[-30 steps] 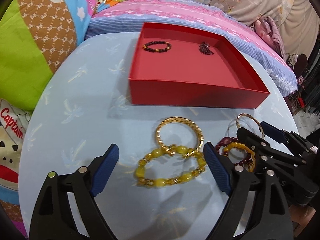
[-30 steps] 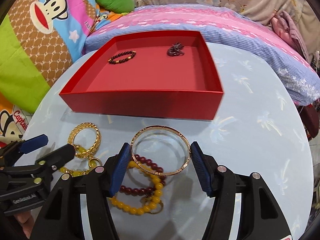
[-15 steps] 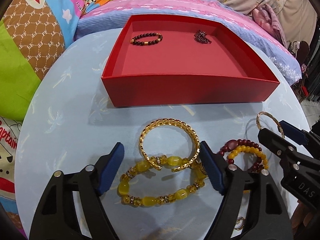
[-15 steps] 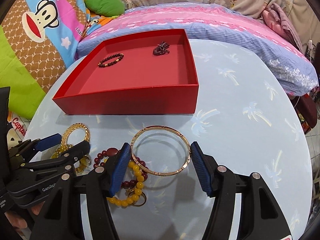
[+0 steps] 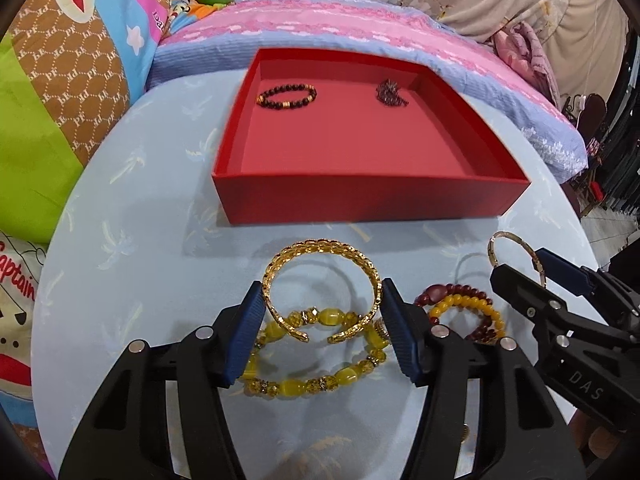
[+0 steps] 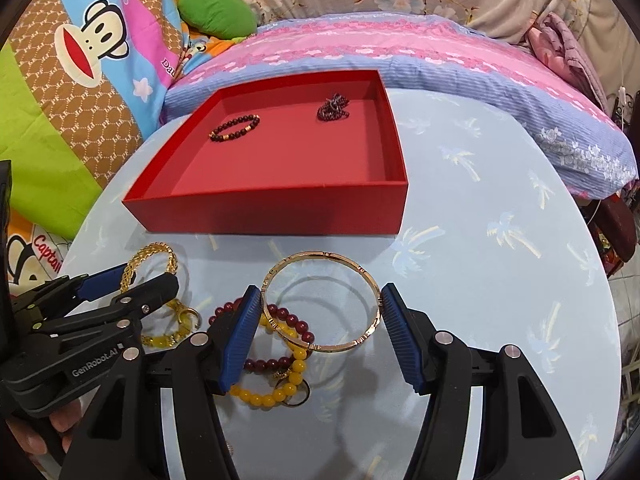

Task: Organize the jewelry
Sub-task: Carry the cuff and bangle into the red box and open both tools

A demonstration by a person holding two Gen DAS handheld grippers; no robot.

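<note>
Near the table's front edge, the left gripper (image 5: 322,312) pinches the gold cuff (image 5: 320,276) across its width, and the right gripper (image 6: 320,312) likewise clamps the thin bangle (image 6: 322,300). Both rings look lifted flat, probably for carrying over the near wall of the red tray (image 5: 360,200) beyond.

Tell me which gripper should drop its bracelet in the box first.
Left, probably: the left gripper holds the cuff squarely facing the box; the right gripper, holding the bangle, has the box off left.
</note>
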